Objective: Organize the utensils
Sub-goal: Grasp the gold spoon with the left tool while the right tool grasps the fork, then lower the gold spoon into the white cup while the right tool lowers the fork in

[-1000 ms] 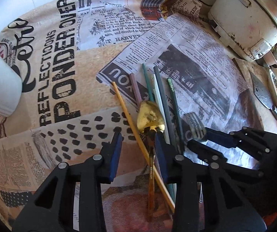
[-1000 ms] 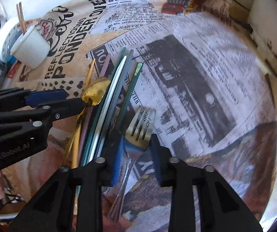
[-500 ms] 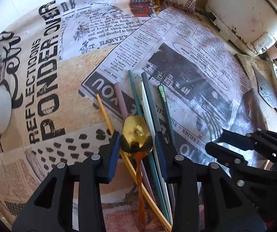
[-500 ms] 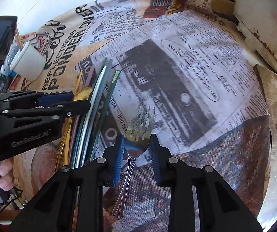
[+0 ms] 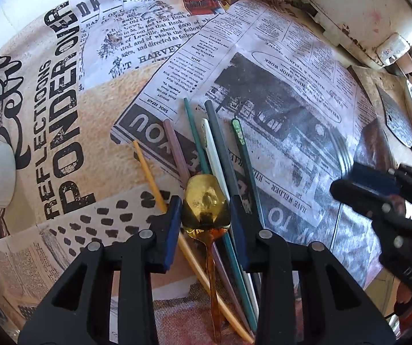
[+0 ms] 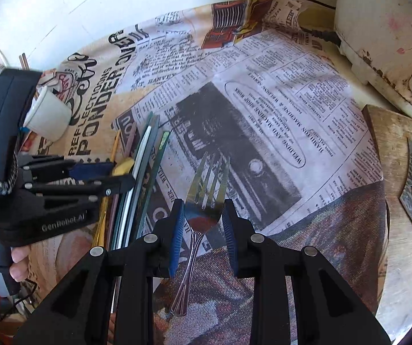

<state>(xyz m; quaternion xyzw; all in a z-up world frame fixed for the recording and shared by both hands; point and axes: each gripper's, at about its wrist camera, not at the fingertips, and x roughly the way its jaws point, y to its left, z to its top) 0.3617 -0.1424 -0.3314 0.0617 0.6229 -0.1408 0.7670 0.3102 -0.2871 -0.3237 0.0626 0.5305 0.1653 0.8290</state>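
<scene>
My left gripper [image 5: 206,215] clamps a glossy gold spoon [image 5: 206,205]; my right gripper [image 6: 203,224] clamps an embossed steel fork [image 6: 206,189].

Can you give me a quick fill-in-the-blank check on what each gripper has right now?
1. The left gripper is clamped on the bowl of a ____ spoon.
2. The right gripper is shut on a silver ____.
3. The loose chopsticks lie on a cloth printed like a ____.

Missing words: gold; fork; newspaper
</scene>
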